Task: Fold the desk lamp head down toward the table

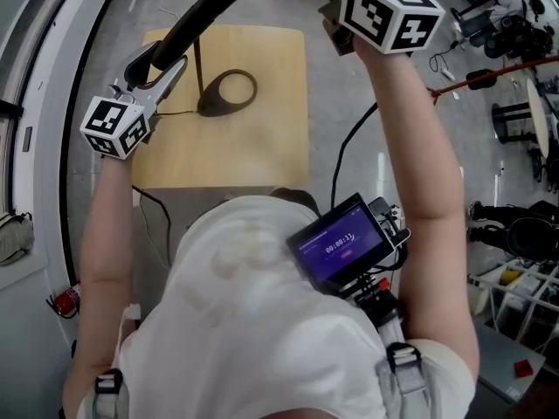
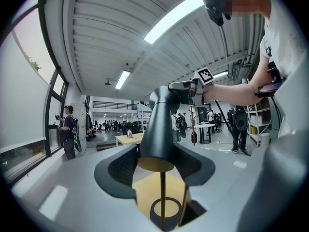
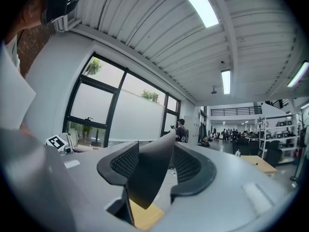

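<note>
- Black tapered desk lamp head (image 1: 214, 7) slants high above the pale wooden tabletop (image 1: 253, 147). It sits on a thin dark lamp stem (image 1: 198, 68) rising from a dark ring-shaped lamp base (image 1: 210, 107).
- On the left gripper (image 2: 155, 153), the jaws are clamped on the head's wider lower end, just above the stem, with a pad against each side.
- On the right gripper (image 3: 154, 161), the jaws grip the head's raised far end; its black edge fills the gap between the pads.
- The fold itself looks not yet done, since the far end is well up from the tabletop.
- Doing it well probably means using the left grip as a steady anchor, so the base neither slides nor tips.
- The right gripper should bring its end down in a slow arc about the joint, without forcing it straight down.
- The taper may slip in the pads, and the slim stem will likely take side load badly.
</note>
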Demonstrator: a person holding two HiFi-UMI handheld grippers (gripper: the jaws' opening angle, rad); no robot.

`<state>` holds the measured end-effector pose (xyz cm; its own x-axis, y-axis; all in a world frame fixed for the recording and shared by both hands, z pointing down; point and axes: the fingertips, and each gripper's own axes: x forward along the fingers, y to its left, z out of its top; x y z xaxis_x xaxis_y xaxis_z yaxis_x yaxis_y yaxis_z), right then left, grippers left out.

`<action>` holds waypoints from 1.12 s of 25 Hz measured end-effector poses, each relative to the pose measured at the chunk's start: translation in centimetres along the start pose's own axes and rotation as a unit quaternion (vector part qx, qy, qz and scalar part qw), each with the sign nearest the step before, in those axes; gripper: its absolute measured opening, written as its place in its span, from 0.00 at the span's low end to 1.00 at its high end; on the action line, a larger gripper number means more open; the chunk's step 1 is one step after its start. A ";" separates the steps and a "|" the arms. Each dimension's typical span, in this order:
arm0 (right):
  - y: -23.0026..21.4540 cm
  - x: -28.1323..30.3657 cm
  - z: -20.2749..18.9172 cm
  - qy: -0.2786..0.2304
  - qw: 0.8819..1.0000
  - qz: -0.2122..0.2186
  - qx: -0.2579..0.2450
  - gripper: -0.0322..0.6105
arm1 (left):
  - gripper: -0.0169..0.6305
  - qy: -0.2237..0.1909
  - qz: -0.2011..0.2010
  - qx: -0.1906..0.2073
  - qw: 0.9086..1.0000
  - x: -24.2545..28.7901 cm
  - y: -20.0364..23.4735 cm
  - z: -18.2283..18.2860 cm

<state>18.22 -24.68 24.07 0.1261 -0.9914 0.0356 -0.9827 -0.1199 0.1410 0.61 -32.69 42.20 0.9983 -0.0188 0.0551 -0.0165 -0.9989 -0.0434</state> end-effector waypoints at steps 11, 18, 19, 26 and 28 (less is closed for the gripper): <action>-1.0 -0.4 -0.5 -0.020 1.000 0.006 0.021 0.41 | 0.39 -0.006 0.001 0.005 1.000 0.1 -0.3 0.6; -1.1 -0.2 -0.7 -0.035 0.999 0.019 0.023 0.40 | 0.39 0.000 0.008 0.004 1.000 0.0 -0.1 0.5; -1.2 -0.2 -0.9 -0.036 0.999 0.020 0.027 0.40 | 0.39 0.001 0.009 0.005 1.000 0.0 0.0 0.5; -1.3 -0.5 -2.5 -0.044 0.998 0.026 0.046 0.40 | 0.39 0.006 0.014 0.010 1.000 -0.4 0.0 0.3; -1.4 -0.7 -2.9 -0.042 0.997 0.026 0.056 0.40 | 0.39 0.006 0.014 0.011 1.000 -0.7 -0.1 0.4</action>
<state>19.89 -23.70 26.68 0.0677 -0.9967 -0.0447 -0.9972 -0.0690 0.0302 -0.06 -32.54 41.72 0.9967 -0.0473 0.0654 -0.0429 -0.9968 -0.0669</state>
